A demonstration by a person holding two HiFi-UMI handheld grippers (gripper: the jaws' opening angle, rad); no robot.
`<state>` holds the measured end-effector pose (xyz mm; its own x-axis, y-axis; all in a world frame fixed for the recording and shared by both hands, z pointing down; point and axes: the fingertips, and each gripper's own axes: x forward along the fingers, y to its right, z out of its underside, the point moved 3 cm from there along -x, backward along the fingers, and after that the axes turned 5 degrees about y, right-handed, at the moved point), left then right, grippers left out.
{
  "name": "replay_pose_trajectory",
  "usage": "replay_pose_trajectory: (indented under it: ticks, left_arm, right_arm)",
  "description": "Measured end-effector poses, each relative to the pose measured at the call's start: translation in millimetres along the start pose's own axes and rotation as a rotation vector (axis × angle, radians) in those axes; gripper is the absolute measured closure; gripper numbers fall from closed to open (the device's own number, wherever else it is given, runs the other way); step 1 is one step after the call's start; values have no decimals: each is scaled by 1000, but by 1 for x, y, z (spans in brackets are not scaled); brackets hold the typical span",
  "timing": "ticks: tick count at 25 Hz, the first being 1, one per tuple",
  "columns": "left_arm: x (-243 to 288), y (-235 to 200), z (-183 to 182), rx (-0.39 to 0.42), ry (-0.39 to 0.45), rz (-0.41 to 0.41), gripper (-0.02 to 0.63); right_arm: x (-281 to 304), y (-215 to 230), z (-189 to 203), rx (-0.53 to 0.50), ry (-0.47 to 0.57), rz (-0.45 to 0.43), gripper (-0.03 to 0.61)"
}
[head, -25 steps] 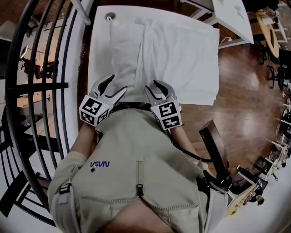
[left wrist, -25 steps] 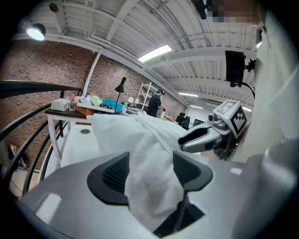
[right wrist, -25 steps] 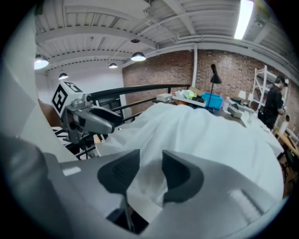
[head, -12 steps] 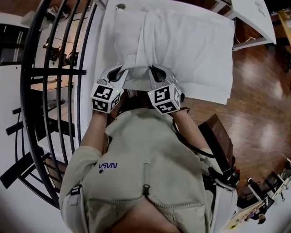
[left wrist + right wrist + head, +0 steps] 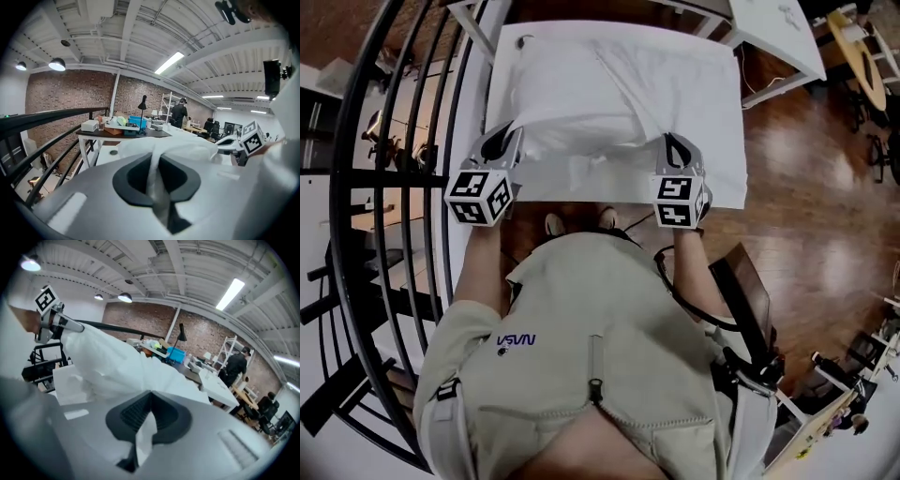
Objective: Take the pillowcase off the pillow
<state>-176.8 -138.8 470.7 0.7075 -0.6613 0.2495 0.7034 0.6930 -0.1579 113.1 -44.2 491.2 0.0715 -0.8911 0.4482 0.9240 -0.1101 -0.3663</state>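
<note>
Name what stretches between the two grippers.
The pillowcase, pinched by the right gripper and the left gripper, whose fingers have just been closing on it; the head view shows this.

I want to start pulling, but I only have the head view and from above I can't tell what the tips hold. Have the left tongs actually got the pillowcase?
Observer: Yes. In the left gripper view the left tongs have just been closing, and a fold of the pillowcase is pinched in them.
Operator: And the right one?
Observer: Same. The right tongs have just been closing too, on a fold that hangs out behind them.
Operator: Anyone else around?
Observer: One person stands in the background by white shelving.
</note>
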Motion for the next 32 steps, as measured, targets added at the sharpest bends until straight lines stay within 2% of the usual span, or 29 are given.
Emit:
replay_pose_trajectory:
  ticks: [6, 8, 11, 16, 19, 24, 25, 26, 28, 30, 32]
  left_arm:
    - [9, -7, 80, -136, -154, 14, 588]
    - [9, -1, 95, -148, -163, 43, 584]
    - [11, 10, 95, -129, -147, 95, 567]
    - [1, 14, 80, -112, -131, 146, 465]
    - [-13, 15, 71, -111, -124, 163, 411]
    - [-40, 18, 48, -85, -71, 136, 408]
    - [-42, 18, 42, -70, -51, 121, 412]
    - [-40, 19, 34, -54, -25, 98, 444]
    - [-29, 19, 15, -23, 39, 32, 607]
    - [-16, 20, 2, -14, 88, -28, 612]
    - [-3, 23, -4, -15, 98, -71, 612]
  right_arm:
    - [17, -25, 46, 19, -146, -25, 572]
    - [16, -27, 54, 33, -158, -38, 571]
    - [13, -25, 54, 90, -145, -54, 571]
    - [0, -25, 35, 215, -66, -115, 555]
    - [-10, -30, 15, 258, 18, -170, 540]
    - [-35, -36, -22, 297, 213, -208, 541]
    - [-37, -36, -27, 303, 240, -215, 541]
    - [-36, -34, -29, 307, 259, -222, 541]
    - [-31, -24, -31, 311, 282, -238, 541]
    - [-26, -17, -29, 316, 298, -255, 541]
    - [-25, -12, -25, 320, 309, -278, 542]
